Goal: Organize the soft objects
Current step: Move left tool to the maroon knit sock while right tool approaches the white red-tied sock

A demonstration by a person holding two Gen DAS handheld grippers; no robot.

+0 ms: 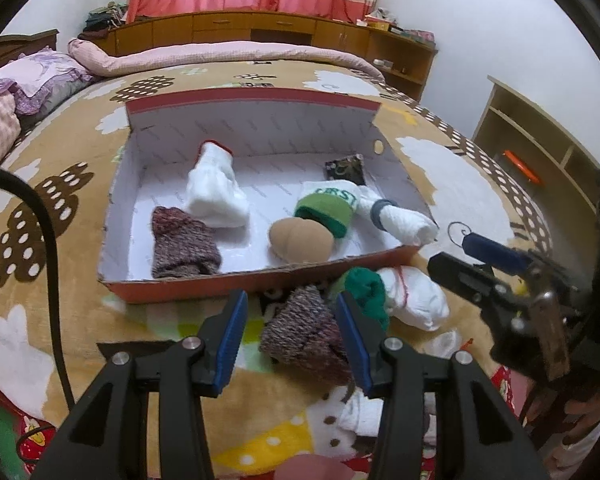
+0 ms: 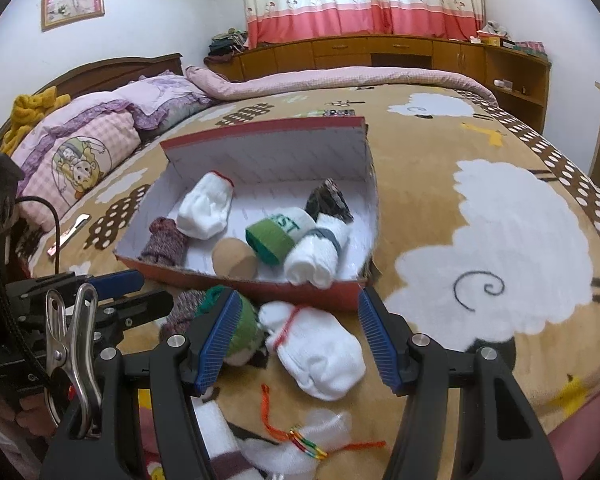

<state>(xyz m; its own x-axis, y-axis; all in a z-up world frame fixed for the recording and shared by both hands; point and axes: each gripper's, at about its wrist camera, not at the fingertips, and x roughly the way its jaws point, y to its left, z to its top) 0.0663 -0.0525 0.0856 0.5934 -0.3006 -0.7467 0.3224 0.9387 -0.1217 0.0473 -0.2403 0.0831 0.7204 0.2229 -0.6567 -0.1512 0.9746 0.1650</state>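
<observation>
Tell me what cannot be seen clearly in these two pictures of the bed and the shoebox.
- Left wrist view: the green rolled sock is half hidden behind the left gripper's right finger.
- Right wrist view: the white cloth tied with orange string is cut off by the bottom edge.
- Both views: the small dark patterned bundle in the red cardboard shoebox is too small to identify.

We see our left gripper [image 1: 290, 328] with its jaws apart over the bed blanket [image 1: 60, 264], a marled knit sock roll [image 1: 304, 332] lying between them, close against the right pad. Just beyond it lie a green roll [image 1: 366, 292] and a white roll [image 1: 414, 300]. Behind them stands the red box [image 1: 204, 286], holding several rolled socks. Our right gripper [image 1: 480, 258] shows at right.
</observation>
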